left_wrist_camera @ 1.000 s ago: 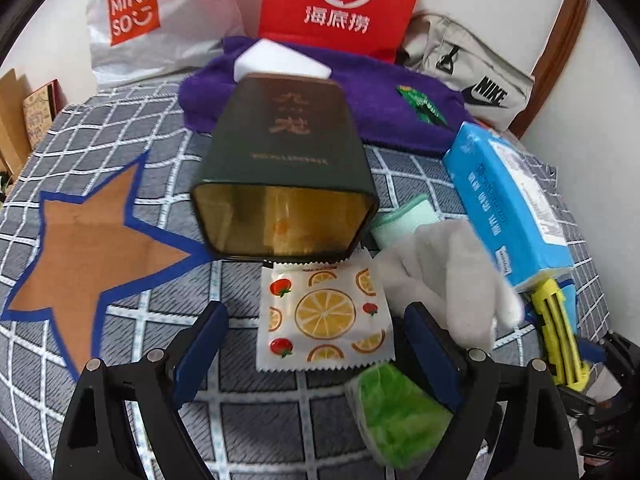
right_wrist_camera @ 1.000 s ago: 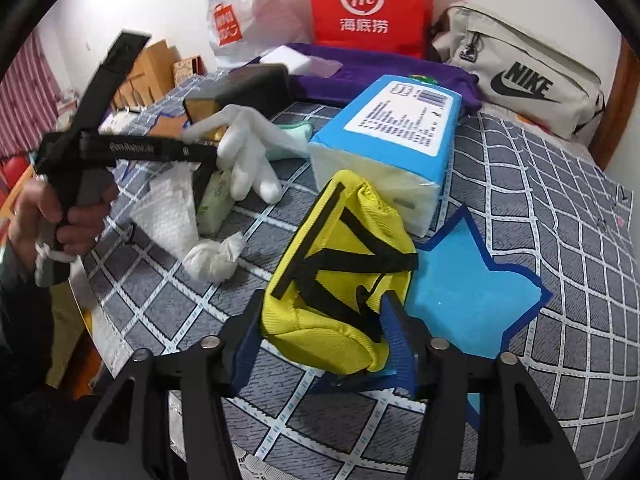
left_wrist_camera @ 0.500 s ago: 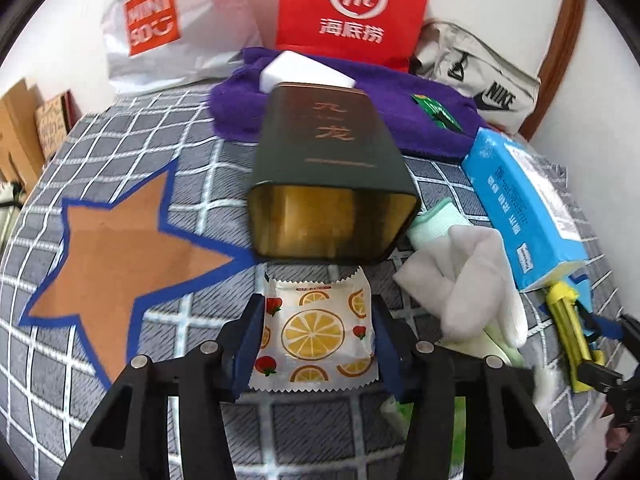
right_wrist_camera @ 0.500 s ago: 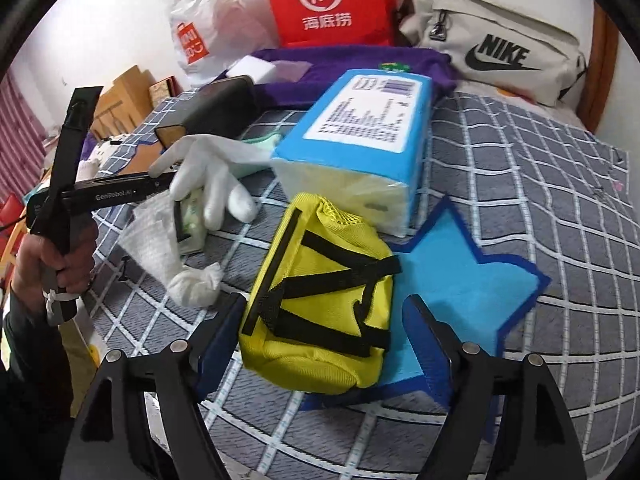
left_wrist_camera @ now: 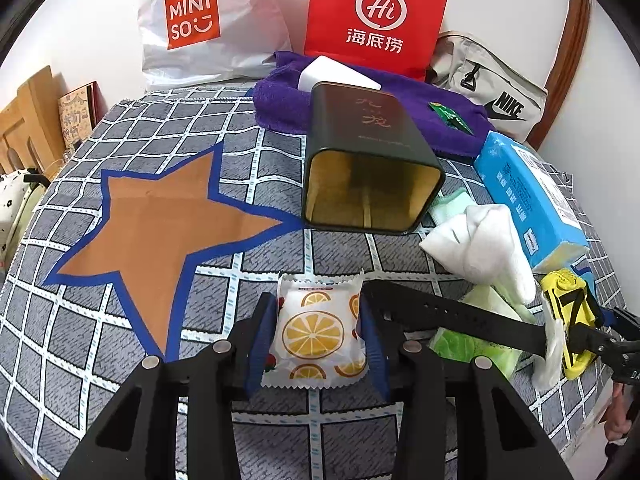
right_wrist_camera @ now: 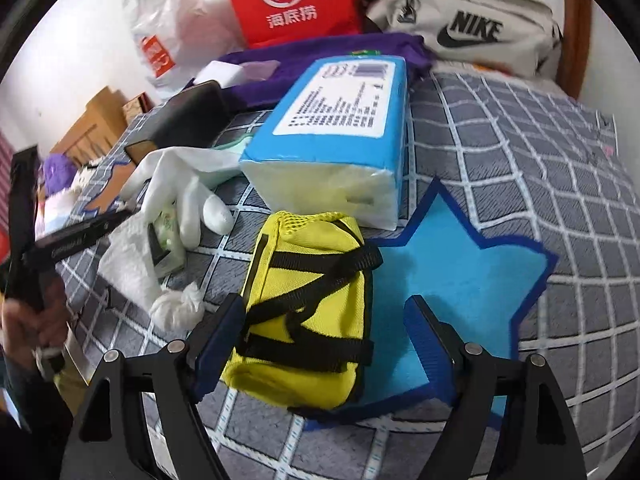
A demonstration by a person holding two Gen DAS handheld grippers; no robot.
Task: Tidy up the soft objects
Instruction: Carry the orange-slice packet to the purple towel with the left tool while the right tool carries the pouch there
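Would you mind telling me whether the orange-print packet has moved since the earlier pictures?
Cannot tell: the orange-print packet now lies farther from the dark tin, but the camera itself moved.

The wet-wipe packet (left_wrist_camera: pixel 316 330) lies on the checked cloth (left_wrist_camera: pixel 120 360), just in front of the tin's (left_wrist_camera: pixel 368 160) open mouth. Left of the tin sits the star patch (left_wrist_camera: pixel 152 224). Right of the tin lies the glove (left_wrist_camera: pixel 480 244), the tissue pack (left_wrist_camera: pixel 528 196) beyond it. Behind the tin: the towel (left_wrist_camera: pixel 280 104), then two shopping bags (left_wrist_camera: pixel 376 16) against the wall. The pouch (right_wrist_camera: pixel 308 312) lies in front of the tissue pack, partly on another star patch (right_wrist_camera: pixel 460 272).
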